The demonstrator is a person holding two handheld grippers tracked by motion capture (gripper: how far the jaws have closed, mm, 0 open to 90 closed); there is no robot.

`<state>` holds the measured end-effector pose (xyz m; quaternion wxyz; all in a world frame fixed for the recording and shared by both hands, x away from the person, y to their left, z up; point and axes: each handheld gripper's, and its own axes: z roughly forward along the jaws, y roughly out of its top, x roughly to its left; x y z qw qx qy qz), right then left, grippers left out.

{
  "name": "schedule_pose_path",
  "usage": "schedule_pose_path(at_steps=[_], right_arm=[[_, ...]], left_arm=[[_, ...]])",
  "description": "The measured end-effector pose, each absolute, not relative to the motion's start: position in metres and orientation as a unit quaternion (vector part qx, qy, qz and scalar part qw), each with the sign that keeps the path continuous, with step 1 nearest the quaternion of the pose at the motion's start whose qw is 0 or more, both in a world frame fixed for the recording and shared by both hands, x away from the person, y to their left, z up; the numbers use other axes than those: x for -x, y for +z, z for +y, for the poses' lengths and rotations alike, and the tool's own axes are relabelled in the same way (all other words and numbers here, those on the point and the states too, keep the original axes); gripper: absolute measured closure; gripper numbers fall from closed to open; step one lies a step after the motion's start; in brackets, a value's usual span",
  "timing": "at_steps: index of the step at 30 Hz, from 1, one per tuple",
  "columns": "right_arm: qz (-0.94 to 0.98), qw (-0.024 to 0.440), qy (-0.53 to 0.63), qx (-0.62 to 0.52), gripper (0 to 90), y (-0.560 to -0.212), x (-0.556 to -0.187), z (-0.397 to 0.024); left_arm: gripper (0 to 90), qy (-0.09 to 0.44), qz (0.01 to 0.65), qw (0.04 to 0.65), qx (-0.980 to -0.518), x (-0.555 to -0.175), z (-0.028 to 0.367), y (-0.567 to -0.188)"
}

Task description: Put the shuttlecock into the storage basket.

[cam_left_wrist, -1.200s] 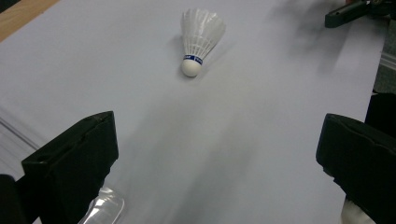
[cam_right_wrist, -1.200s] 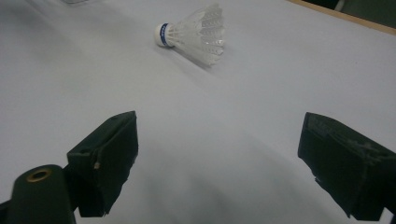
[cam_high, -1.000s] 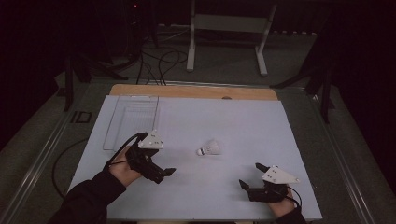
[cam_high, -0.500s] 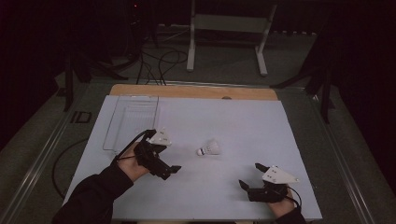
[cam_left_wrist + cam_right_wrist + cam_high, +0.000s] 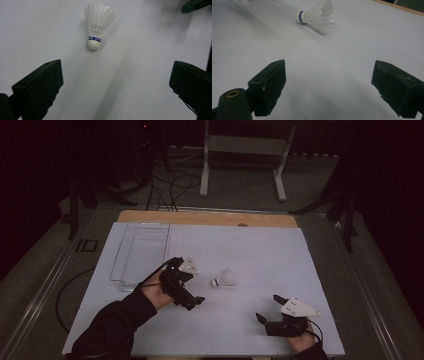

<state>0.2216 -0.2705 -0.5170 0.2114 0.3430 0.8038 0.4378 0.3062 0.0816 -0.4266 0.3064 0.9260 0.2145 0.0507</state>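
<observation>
nearest me, my right tongs (image 5: pixel 274 315) rest at about 5 o'clock on the tabletop (image 5: pixel 260 255), jaws spread wide and empty. my left tongs (image 5: pixel 192 296) sit at about 7 o'clock, also released, nothing between the jaws, pointing toward the shuttlecock (image 5: pixel 223 279).

the shuttlecock lies on its side near the middle of the white sheet, just beyond my left tongs toward 1 o'clock and well apart from the right ones. in the left gripper view its rounded cork nose (image 5: pixel 93 44) faces me, with a blue band above it and the white feather skirt (image 5: pixel 99 17) flaring away.

i judge it nearly weightless and quick to roll or skid if nudged. the skirt looks thin and crushable, so i'd close gently on the firm cork, or just at the banded neck.

farther out, at 11 o'clock, a clear plastic tray (image 5: pixel 131 270) with ribbed walls sits empty. beyond it runs a bare wooden edge (image 5: pixel 200 217).
</observation>
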Motion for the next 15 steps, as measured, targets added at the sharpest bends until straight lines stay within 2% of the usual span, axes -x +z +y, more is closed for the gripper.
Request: schedule_pose_path(at_steps=[15], right_arm=[[0.805,0.21,0.437,-0.342,12.2,-0.517,-0.221,-0.27]], left_arm=[[0.0,0.043,0.229,0.287,-0.929,-0.324,0.068,-0.455]])
